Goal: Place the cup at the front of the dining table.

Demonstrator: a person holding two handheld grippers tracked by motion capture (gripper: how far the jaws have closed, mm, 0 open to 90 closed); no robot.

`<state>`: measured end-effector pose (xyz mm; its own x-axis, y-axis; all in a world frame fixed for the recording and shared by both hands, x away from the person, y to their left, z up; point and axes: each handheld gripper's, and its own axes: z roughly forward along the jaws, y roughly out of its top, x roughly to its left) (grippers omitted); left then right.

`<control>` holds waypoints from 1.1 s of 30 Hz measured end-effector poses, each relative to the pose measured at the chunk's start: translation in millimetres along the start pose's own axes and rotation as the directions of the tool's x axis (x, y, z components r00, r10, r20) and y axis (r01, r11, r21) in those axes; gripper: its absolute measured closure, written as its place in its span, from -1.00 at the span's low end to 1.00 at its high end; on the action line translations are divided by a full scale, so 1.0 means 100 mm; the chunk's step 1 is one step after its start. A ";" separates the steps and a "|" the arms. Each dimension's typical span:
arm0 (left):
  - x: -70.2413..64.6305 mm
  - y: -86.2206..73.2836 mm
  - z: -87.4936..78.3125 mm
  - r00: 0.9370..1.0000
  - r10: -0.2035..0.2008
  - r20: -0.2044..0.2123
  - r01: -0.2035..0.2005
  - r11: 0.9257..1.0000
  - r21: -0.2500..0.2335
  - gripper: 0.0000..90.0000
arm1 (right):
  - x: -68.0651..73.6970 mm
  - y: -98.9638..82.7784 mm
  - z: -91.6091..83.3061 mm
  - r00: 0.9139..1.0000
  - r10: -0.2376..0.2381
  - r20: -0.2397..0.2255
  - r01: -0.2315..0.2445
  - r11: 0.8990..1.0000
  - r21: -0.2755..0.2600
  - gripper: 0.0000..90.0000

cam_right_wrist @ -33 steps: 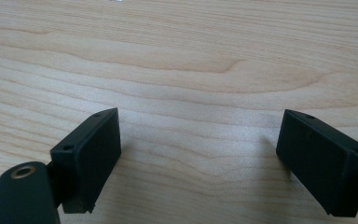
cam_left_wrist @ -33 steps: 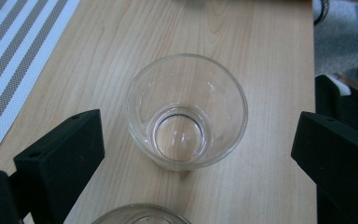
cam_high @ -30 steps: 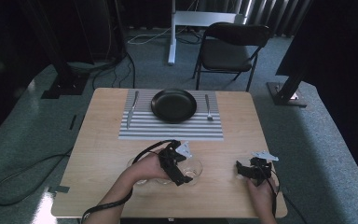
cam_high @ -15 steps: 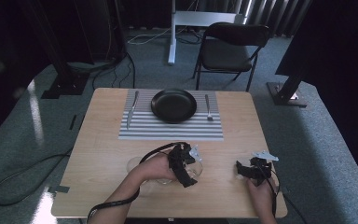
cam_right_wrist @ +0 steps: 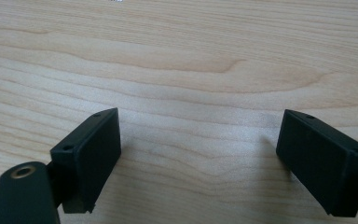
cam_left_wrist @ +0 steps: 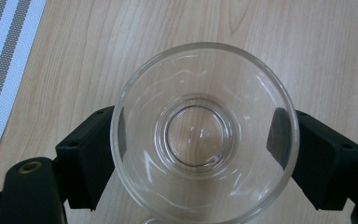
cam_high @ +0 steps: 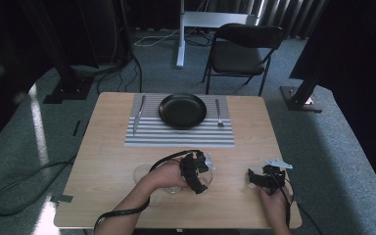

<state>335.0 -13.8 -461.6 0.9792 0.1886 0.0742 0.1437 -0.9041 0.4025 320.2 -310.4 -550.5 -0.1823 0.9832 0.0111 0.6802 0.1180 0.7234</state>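
Note:
A clear drinking glass [cam_left_wrist: 200,65] stands upright on the wooden table, seen from straight above in the left gripper view. My left gripper [cam_left_wrist: 200,135] has just been closing its jaws, and both black pads [cam_left_wrist: 98,154] now press on the glass's opposite sides. From the high view, this gripper [cam_high: 196,172] is near the table's front, left of centre, and the glass [cam_high: 204,180] is half hidden under it. My right gripper [cam_high: 260,178] rests low at the front right. Its jaws [cam_right_wrist: 198,135] stand wide apart over bare wood with nothing between them.
A striped placemat [cam_high: 152,137] lies at the far middle of the table with a black plate [cam_high: 182,110], a knife [cam_high: 138,115] at its left and a fork [cam_high: 218,112] at its right. Another clear glass item [cam_high: 142,172] sits left of my left hand. A black chair [cam_high: 245,49] stands beyond the table.
My left gripper has shifted slightly to the right over the glass and its jaws have come together on it. The right gripper has stayed in place.

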 end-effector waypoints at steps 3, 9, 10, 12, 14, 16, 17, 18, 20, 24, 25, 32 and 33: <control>0.00 0.01 0.00 1.000 0.001 0.003 -0.001 1.000 0.011 -0.60 | 0.00 0.00 0.00 1.000 0.000 0.000 0.000 1.000 0.000 -0.71; 0.01 0.03 0.00 1.000 -0.001 0.004 0.001 1.000 0.021 -0.60 | 0.00 0.00 0.00 1.000 0.000 0.000 0.000 1.000 0.000 -0.71; 0.01 0.03 0.00 1.000 -0.002 0.005 0.002 1.000 0.020 -0.60 | 0.00 0.00 0.00 1.000 0.000 0.000 0.000 1.000 0.000 -0.71; 0.02 0.02 0.01 1.000 -0.005 0.002 0.005 1.000 0.009 -0.59 | 0.00 0.00 0.00 1.000 0.000 0.000 0.000 1.000 0.000 -0.71; 0.04 0.03 0.01 1.000 -0.010 0.005 0.010 1.000 0.006 -0.59 | 0.00 0.00 0.00 1.000 0.000 0.000 0.000 1.000 0.000 -0.71; 0.05 0.03 0.01 1.000 -0.019 -0.001 0.019 1.000 0.002 -0.59 | 0.00 0.00 0.00 1.000 0.000 0.000 0.000 1.000 0.000 -0.71; 0.06 0.03 0.01 1.000 -0.024 -0.007 0.024 1.000 -0.006 -0.59 | 0.00 0.00 0.00 1.000 0.000 0.000 0.000 1.000 0.000 -0.71; 0.07 0.03 0.00 1.000 -0.026 -0.015 0.026 1.000 -0.012 -0.59 | 0.00 0.00 0.00 1.000 0.000 0.000 0.000 1.000 0.000 -0.71; 0.08 0.03 -0.01 0.999 -0.025 -0.020 0.025 1.000 -0.010 -0.59 | 0.00 0.00 0.00 1.000 0.000 0.000 0.000 1.000 0.000 -0.71; 0.11 0.05 -0.06 0.999 -0.037 -0.040 0.036 0.999 -0.027 -0.59 | 0.00 0.00 0.00 1.000 0.002 -0.001 -0.002 1.000 0.000 -0.71; 0.11 0.05 -0.06 0.999 -0.037 -0.040 0.036 0.999 -0.027 -0.59 | 0.00 0.00 0.00 1.000 0.002 -0.001 -0.002 1.000 0.000 -0.71; 0.20 0.06 -0.08 0.995 -0.083 -0.060 0.079 0.995 -0.053 -0.59 | 0.00 0.00 0.00 1.000 0.003 -0.001 -0.003 1.000 0.001 -0.71; 0.22 0.06 -0.08 0.994 -0.087 -0.070 0.083 0.995 -0.053 -0.59 | 0.00 0.00 0.00 1.000 0.003 -0.001 -0.003 1.000 0.001 -0.71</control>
<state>355.9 -12.7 -450.4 0.9508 0.2925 0.1024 0.2167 -0.8637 0.4550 320.2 -310.2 -550.4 -0.1809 0.9834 0.0135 0.6811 0.1154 0.7230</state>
